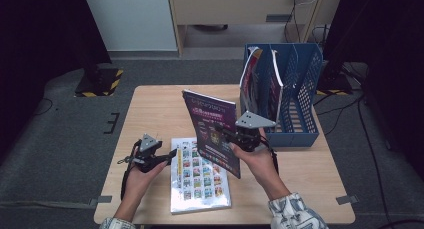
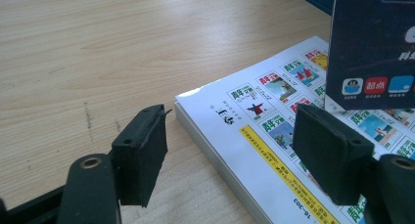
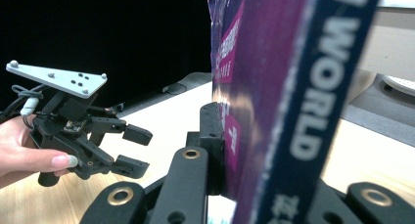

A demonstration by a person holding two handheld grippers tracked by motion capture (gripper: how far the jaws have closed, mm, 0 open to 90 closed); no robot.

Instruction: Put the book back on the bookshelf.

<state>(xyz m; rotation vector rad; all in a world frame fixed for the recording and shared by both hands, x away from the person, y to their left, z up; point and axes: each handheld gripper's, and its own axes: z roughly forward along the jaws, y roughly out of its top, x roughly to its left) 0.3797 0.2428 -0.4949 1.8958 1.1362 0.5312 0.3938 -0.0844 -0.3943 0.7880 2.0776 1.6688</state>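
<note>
My right gripper (image 1: 223,134) is shut on the edge of a purple book (image 1: 212,129) and holds it upright above the table. In the right gripper view the jaws (image 3: 230,150) clamp the book's spine (image 3: 279,87), which reads "WORLD". A white book (image 1: 199,175) with rows of small colour pictures lies flat below it. My left gripper (image 1: 171,153) hovers at that book's left edge, open, with nothing between its pads (image 2: 142,150). Its view has the white book's corner (image 2: 274,136) just ahead and the purple book (image 2: 374,48) at the upper right. The right gripper view also catches the left gripper (image 3: 134,148).
A blue file rack (image 1: 300,89) stands at the table's back right with magazines (image 1: 252,84) in its left slots. The wooden table (image 1: 150,104) is bare at the back left. Dark stands flank the table on the grey carpet.
</note>
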